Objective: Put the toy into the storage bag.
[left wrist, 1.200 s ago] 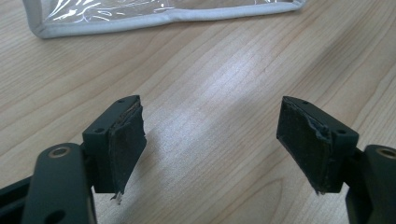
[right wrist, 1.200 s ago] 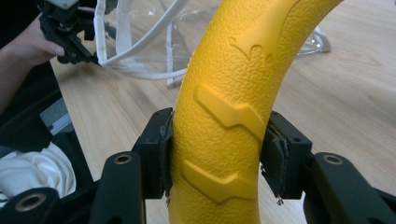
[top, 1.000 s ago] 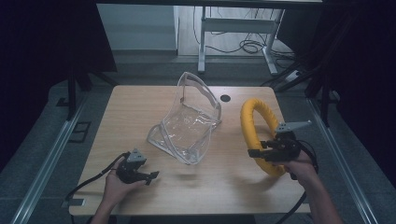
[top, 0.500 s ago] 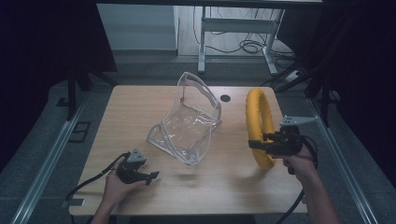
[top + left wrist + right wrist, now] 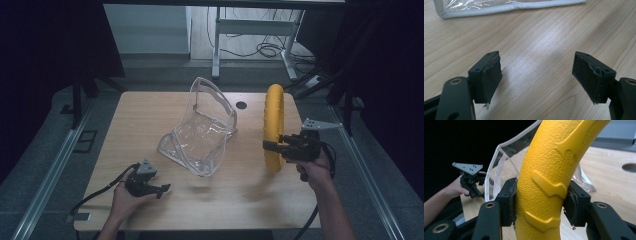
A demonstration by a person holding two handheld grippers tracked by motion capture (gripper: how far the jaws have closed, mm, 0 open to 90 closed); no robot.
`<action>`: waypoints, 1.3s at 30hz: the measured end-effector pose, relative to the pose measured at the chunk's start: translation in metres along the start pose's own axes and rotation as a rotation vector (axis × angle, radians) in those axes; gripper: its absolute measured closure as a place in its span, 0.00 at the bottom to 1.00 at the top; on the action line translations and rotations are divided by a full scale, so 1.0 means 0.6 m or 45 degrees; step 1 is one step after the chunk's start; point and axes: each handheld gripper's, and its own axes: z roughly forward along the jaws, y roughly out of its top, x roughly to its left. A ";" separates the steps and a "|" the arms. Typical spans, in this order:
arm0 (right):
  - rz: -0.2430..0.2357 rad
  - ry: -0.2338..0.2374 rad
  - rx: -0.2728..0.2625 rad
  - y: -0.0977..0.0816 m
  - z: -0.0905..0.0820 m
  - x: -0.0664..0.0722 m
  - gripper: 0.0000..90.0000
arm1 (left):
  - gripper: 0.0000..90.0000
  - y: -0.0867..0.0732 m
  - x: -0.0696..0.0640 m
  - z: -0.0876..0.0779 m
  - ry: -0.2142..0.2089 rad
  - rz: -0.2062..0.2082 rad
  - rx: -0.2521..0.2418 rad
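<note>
On the table's right side: yellow ring [image 5: 274, 125] stood on edge, upright, bottom near or on the wood, can't tell which.
Right tool [image 5: 267, 146]: pinching the ring's lower arc, pads pressed on both flanks of the textured tube [image 5: 544, 195].
Left tool [image 5: 164, 189]: spread wide, nothing between the jaws, resting low near the front edge, bare wood ahead [image 5: 536, 62].
Clear bag [image 5: 202, 132]: mid-table, mouth gaping toward the ring, back wall standing up, well apart from the left tool.
Step, judged: carry ring to bag mouth.
Do well: keep pinch firm, keep ring upright, lead with narrow edge into opening.
Left tool's job: pin bag rim before entry.
Risk: flimsy bag sliding or collapsing; ring pivoting in the pinch.
</note>
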 end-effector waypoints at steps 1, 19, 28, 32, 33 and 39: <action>-0.005 -0.006 -0.019 0.003 0.004 0.003 0.55 | 0.26 0.000 0.000 0.000 0.000 0.001 0.000; -0.038 -0.086 -0.197 0.035 0.046 0.030 0.55 | 0.26 -0.001 0.000 0.004 -0.002 0.004 0.005; -0.056 -0.088 -0.254 0.047 0.059 0.044 0.55 | 0.26 -0.001 -0.001 0.004 -0.007 0.003 0.010; -0.058 -0.101 -0.278 0.051 0.062 0.047 0.55 | 0.26 -0.001 -0.001 0.005 -0.008 0.000 0.008; -0.058 -0.101 -0.278 0.051 0.062 0.047 0.55 | 0.26 -0.001 -0.001 0.005 -0.009 0.001 0.012; -0.067 -0.119 -0.311 0.060 0.064 0.053 0.55 | 0.26 -0.001 -0.001 0.006 -0.009 0.007 0.015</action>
